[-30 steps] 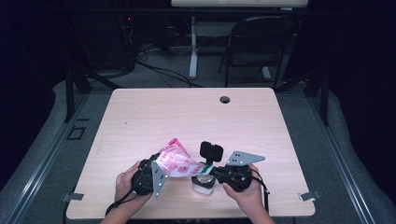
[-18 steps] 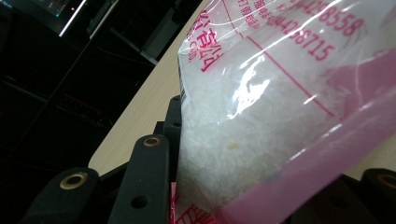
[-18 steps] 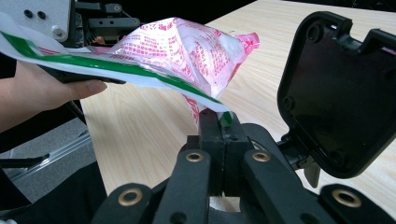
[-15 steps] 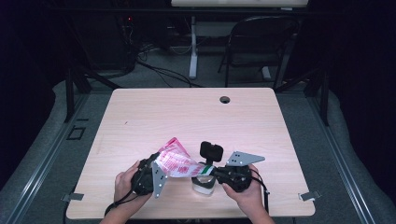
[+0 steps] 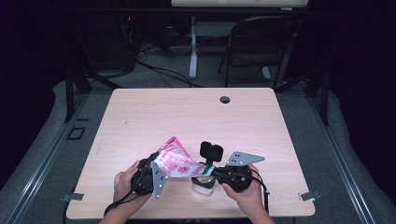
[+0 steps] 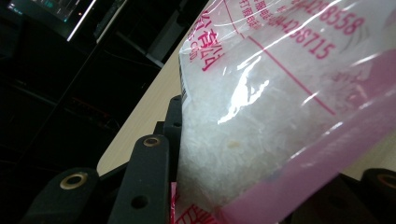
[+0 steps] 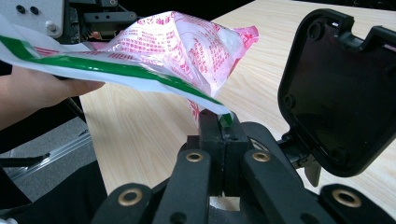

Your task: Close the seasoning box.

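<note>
A clear bag [image 5: 176, 161] with red print, a pink edge and a green stripe hangs tilted between both grippers near the table's front edge. My left gripper [image 5: 158, 167] is shut on its full lower end; white granules [image 6: 261, 116] bulge between the jaws. My right gripper [image 5: 208, 171] is shut on the bag's flat green-striped corner [image 7: 212, 105], with the jaws pressed together. Right under that corner stands a small clear container [image 5: 202, 185]. Its black lid [image 5: 211, 151] stands upright, seen large beside the jaws [image 7: 338, 91].
The wooden table [image 5: 187, 116] has a round cable hole [image 5: 225, 99] at the back. Behind it are a black folding chair [image 5: 261, 39] and floor cables. Metal clamps [image 5: 308, 196] sit at the front corners.
</note>
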